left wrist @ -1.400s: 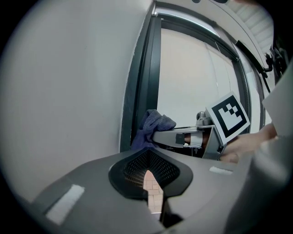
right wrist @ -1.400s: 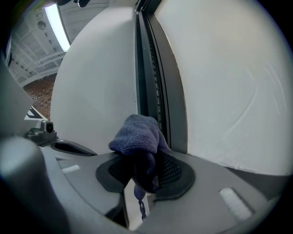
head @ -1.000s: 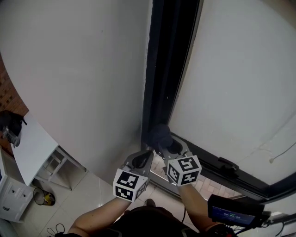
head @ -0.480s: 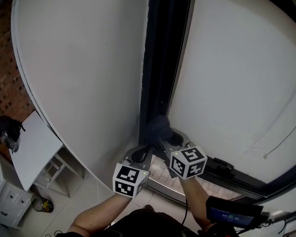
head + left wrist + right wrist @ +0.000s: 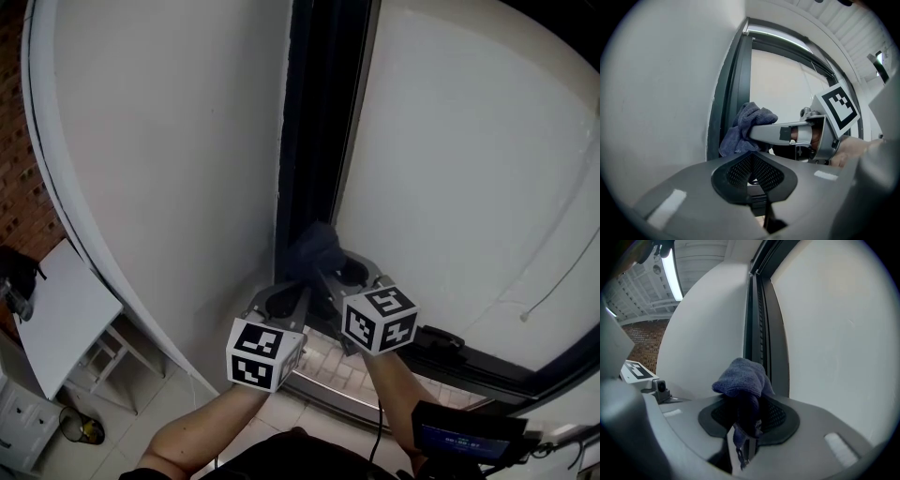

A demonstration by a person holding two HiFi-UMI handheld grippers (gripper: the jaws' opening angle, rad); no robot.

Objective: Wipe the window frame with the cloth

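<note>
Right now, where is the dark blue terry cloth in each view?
Head view: dark blue terry cloth at picture centre.
Left gripper view: left of centre, above the jaws.
Right gripper view: centre, clamped between the jaws.
Shared landmark: dark vertical window frame behind it.

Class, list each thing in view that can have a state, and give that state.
Left hand-held gripper: shut, empty.
Right hand-held gripper: shut on the cloth.
Cloth: bunched, held at the window frame.
</note>
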